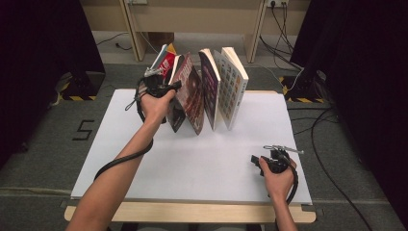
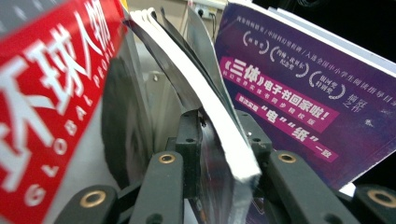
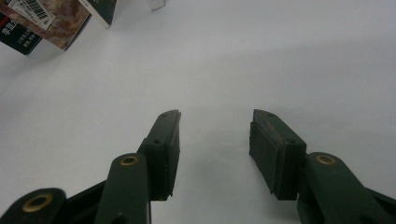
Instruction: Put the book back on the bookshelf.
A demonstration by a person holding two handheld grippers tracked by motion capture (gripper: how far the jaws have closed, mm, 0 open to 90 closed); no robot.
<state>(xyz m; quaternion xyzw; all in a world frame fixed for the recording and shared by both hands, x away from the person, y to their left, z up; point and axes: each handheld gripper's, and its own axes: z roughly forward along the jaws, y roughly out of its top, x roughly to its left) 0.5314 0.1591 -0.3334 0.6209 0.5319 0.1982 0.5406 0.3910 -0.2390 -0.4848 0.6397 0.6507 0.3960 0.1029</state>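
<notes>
Several books stand on edge in a loose row at the back of the white board (image 1: pixel 202 163). From the left they are a red magazine (image 1: pixel 166 61) (image 2: pixel 42 93), a thin dark-covered book (image 1: pixel 175 113) (image 2: pixel 219 135), a red-brown book (image 1: pixel 192 91), a purple book (image 1: pixel 210 86) (image 2: pixel 299 93) and a pale patterned book (image 1: pixel 232 84). My left gripper (image 1: pixel 169 88) (image 2: pixel 219 116) is at the row's left end. Its jaws straddle the thin book's lower edge and look slack on it. My right gripper (image 1: pixel 255 160) (image 3: pixel 215 114) rests open on the board near the front right, with nothing between its jaws.
The board lies on a wooden table (image 1: pixel 192 212) with its front edge near me. Book corners with a barcode (image 3: pixel 42 18) show at the top left of the right gripper view. Cables (image 1: pixel 332 144) run over the floor to the right, and a desk frame (image 1: pixel 139 33) stands behind.
</notes>
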